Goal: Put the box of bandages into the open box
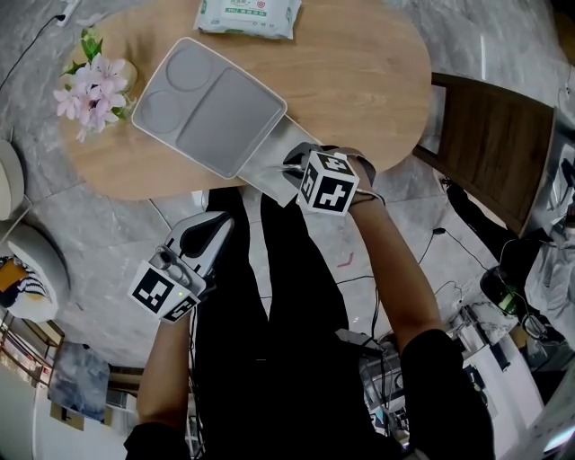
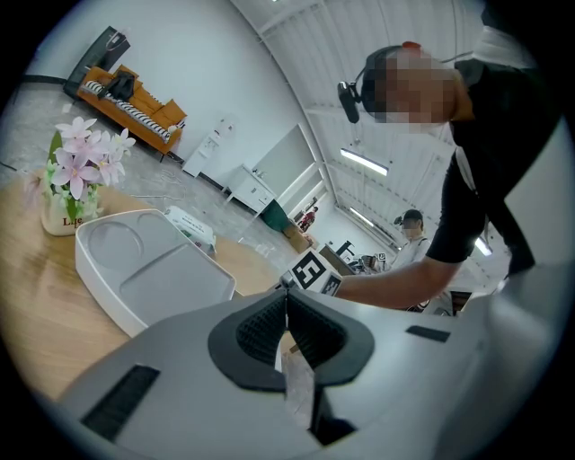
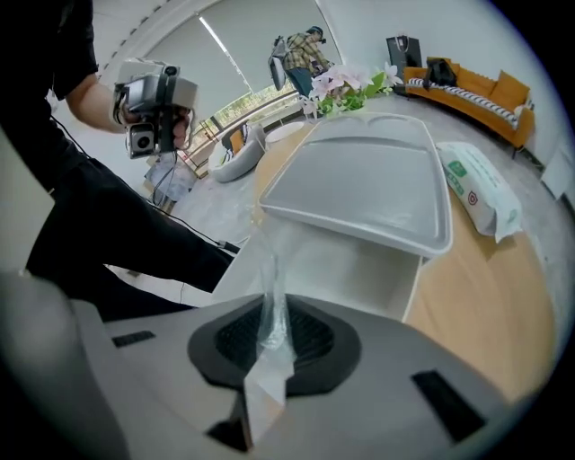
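A white open box (image 3: 359, 269) sits at the near edge of the table, partly under a pale grey compartment tray (image 3: 359, 184). My right gripper (image 3: 267, 310) is at the box's mouth, shut on a strip of clear plastic film (image 3: 269, 269) that rises from between the pads. In the head view that gripper (image 1: 293, 166) meets the box (image 1: 269, 162) at the table's edge. My left gripper (image 1: 218, 226) hangs below the table, off to the left, its jaws together with nothing between them (image 2: 287, 301). No box of bandages shows in any view.
On the wooden oval table (image 1: 359, 81) lie a green-and-white pack of wipes (image 1: 247, 16) at the far side and a pot of pink flowers (image 1: 90, 85) at the left. A dark wooden chair (image 1: 490, 144) stands at the right. Cables run over the floor.
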Demonstrator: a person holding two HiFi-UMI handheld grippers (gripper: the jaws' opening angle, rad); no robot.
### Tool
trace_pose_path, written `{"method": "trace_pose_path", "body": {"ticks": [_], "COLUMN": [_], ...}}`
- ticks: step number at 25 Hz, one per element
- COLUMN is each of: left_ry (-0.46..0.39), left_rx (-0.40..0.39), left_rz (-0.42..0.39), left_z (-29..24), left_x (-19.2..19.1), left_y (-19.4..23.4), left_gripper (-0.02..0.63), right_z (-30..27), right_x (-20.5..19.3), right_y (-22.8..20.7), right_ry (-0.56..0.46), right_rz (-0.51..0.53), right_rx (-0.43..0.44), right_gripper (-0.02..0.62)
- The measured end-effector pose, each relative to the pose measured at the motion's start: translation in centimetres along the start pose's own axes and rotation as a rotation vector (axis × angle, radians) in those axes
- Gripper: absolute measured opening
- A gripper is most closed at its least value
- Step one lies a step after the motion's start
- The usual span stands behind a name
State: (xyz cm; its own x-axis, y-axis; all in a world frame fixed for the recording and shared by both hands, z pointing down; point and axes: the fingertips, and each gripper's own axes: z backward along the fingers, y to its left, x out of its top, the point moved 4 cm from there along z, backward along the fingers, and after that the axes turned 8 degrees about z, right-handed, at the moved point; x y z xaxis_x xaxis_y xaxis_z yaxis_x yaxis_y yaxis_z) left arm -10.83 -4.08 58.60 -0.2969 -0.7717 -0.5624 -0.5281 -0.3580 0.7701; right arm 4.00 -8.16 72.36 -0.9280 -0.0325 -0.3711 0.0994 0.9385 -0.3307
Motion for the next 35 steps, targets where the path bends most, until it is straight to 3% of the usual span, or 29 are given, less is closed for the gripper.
{"method": "trace_pose_path", "body": {"ticks": [3, 6, 10, 29, 35], "left_ry": [0.001, 0.003, 0.005, 0.005, -0.015], "left_rx": [-0.001, 0.001, 0.003, -0.007, -0.023], "left_rz": [0.001, 0.000, -0.001, -0.013, -0.052], "left_z": [0.0, 0.0, 0.0, -0.3, 0.4], "left_x": [-0.1, -0.1, -0.1, 0.3, 2.5], "left_y": [0.0, 0.2, 0.3, 0.0, -1.9], "left_gripper": [0.018, 0.018, 0.018, 0.018, 0.018], "right_z": [-0.9, -1.4, -1.1, 2.9, 6.8], "right_x": [-0.2, -0.1, 0.3, 0.9, 2.6], "right_y": [-0.3, -0.6, -0.7, -2.1, -1.3], "right_ry": [0.039, 0.053, 0.024, -0.050, -0.103], "right_rz": [0.037, 0.065, 0.079, 0.047, 0.026], "right_rx": [-0.036, -0.096, -0.180, -0.306, -0.363], "right_gripper": [0.061, 0.137, 0.158, 0.158, 0.145]}}
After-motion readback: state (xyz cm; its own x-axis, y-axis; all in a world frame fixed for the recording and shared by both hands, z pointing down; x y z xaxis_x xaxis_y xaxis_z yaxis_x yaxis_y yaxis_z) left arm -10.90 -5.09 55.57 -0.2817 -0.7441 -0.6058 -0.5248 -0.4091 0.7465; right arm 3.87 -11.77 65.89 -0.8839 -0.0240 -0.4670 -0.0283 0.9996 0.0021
